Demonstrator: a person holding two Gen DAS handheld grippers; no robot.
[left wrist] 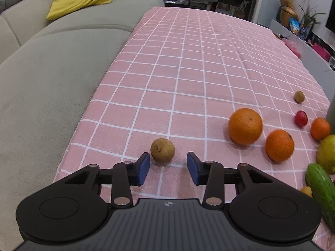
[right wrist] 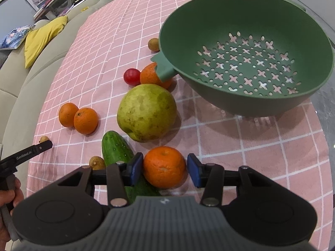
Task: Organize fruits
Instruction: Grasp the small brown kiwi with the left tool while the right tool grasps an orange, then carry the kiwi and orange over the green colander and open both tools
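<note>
My left gripper (left wrist: 168,166) is open, with a small brown longan (left wrist: 162,149) just ahead between its fingertips on the pink checked cloth (left wrist: 188,62). My right gripper (right wrist: 165,168) is open around a tangerine (right wrist: 164,166); its pads stand beside the fruit, not clearly pressing it. An empty green colander (right wrist: 247,48) stands beyond it to the right. A large green pear (right wrist: 146,112), a cucumber (right wrist: 117,150), two oranges (right wrist: 85,120) (right wrist: 67,114), a red cherry tomato (right wrist: 132,76) and another tangerine (right wrist: 149,76) lie between.
A grey sofa (left wrist: 52,73) with a yellow cushion (left wrist: 77,0) runs along the table's left edge. More longans lie on the cloth (right wrist: 96,163) (right wrist: 153,44). In the left wrist view the oranges (left wrist: 245,126) (left wrist: 279,145) sit to the right. The left gripper's finger shows in the right wrist view (right wrist: 39,147).
</note>
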